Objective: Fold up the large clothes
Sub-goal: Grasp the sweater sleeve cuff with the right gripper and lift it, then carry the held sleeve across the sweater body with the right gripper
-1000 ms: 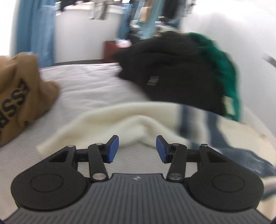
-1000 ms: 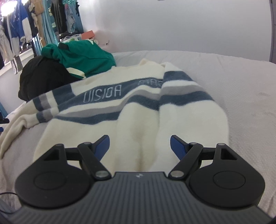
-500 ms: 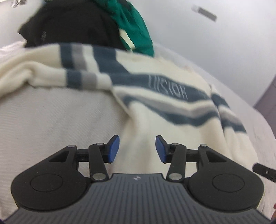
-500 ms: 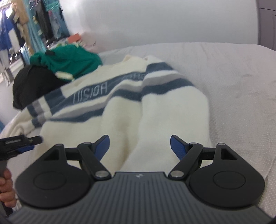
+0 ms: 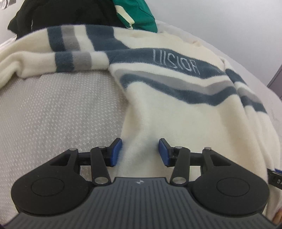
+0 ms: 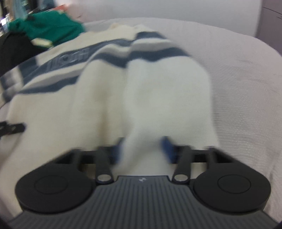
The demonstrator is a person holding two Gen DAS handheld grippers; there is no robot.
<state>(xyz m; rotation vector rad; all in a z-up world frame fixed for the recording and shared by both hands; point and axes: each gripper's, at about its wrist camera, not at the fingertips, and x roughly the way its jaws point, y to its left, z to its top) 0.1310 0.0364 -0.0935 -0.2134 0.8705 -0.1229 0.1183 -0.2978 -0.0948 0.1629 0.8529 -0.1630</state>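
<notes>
A cream fleece sweater (image 5: 185,109) with blue and grey stripes and blue lettering lies spread on the grey bed cover (image 5: 52,114). My left gripper (image 5: 140,152) is open, its blue pads on either side of the sweater's lower left hem. In the blurred right wrist view the same sweater (image 6: 158,88) fills the middle. My right gripper (image 6: 142,148) sits at the hem on the right side, jaws narrowed with cream fabric between the pads; the blur hides whether they pinch it. The left gripper's tip (image 6: 12,127) shows at the left edge.
A black garment (image 5: 67,14) and a green garment (image 5: 139,12) are piled at the far end of the bed, beyond the sweater. A pale wall (image 6: 158,8) rises behind. Bare bed cover (image 6: 246,79) lies right of the sweater.
My left gripper swung from the black pile down to the sweater's lower left hem. My right gripper moved forward onto the hem and its jaws narrowed around the fabric.
</notes>
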